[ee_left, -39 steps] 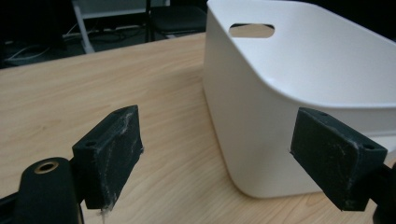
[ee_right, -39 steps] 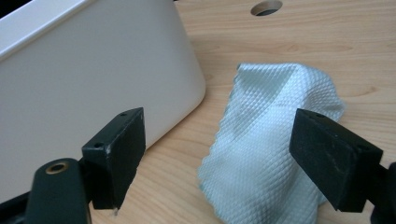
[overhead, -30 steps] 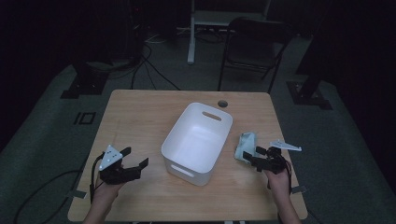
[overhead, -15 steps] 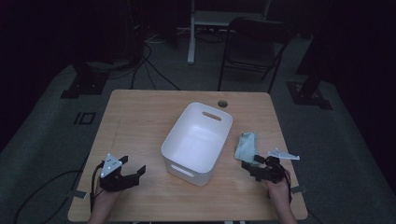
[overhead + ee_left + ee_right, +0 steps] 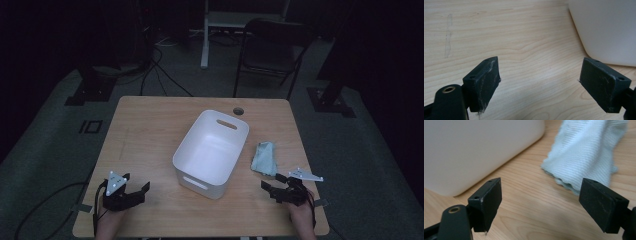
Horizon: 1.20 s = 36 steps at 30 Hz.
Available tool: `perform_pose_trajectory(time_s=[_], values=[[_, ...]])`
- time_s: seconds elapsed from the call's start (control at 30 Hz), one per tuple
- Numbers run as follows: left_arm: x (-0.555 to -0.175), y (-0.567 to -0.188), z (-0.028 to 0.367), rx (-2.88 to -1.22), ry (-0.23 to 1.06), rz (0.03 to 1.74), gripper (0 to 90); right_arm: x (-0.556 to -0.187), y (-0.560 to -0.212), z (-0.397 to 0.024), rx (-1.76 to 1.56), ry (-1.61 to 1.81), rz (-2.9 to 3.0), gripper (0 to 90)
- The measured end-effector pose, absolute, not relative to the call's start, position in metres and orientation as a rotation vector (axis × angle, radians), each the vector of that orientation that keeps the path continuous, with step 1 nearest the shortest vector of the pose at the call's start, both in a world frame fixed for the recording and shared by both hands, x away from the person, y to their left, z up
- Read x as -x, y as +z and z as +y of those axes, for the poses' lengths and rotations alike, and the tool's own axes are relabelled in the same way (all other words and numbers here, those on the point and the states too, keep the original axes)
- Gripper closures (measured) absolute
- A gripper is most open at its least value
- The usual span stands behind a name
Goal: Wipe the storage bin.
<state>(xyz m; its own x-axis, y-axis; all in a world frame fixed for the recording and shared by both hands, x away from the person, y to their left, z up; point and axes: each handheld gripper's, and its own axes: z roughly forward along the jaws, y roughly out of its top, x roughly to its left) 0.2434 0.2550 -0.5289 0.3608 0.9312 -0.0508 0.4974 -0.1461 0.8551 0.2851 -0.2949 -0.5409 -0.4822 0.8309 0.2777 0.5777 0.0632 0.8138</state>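
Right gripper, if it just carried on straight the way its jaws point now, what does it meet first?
Most likely the pale folded cloth. The right gripper stands open and empty just short of the cloth's near edge, which lies ahead toward its right jaw. The white bin sits off to the left; depth is hard to judge.

On the 1 light wooden counter [image 5: 150, 135] there are 1 white rectangular plastic bin [image 5: 212, 150], 1 crumpled pale blue-green cloth [image 5: 265, 157], and 2 black hand-held grippers, left [image 5: 131, 192] and right [image 5: 274, 182].

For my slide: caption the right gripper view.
Open right tool above wooden table, pale cloth ahead, white bin beside.
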Motion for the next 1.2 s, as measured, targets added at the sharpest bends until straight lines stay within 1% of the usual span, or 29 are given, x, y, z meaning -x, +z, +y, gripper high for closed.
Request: perform_pose_trajectory(time_s=[0.33, 0.57, 0.67, 0.77, 1.0, 1.2], values=[[-0.241, -0.537, 0.266, -1.750, 0.657, 1.325, 16.6, -0.280, -0.550, -0.314, -1.507, 1.283, 1.970, 18.3], [-0.244, -0.542, 0.272, -1.727, 0.706, 1.405, 16.6, -0.283, -0.551, -0.314, -1.505, 1.228, 1.954, 18.4], [-0.244, -0.543, 0.274, -1.725, 0.750, 1.428, 16.6, -0.285, -0.553, -0.315, -1.529, 1.202, 1.929, 18.3], [-0.244, -0.544, 0.275, -1.715, 0.769, 1.461, 16.6, -0.285, -0.554, -0.315, -1.529, 1.176, 1.915, 16.9], [-0.242, -0.543, 0.281, -1.642, 0.833, 1.530, 16.6, -0.287, -0.557, -0.313, -1.539, 1.113, 1.870, 15.2], [-0.243, -0.545, 0.284, -1.634, 0.825, 1.558, 16.6, -0.287, -0.557, -0.315, -1.557, 1.100, 1.831, 14.7]])
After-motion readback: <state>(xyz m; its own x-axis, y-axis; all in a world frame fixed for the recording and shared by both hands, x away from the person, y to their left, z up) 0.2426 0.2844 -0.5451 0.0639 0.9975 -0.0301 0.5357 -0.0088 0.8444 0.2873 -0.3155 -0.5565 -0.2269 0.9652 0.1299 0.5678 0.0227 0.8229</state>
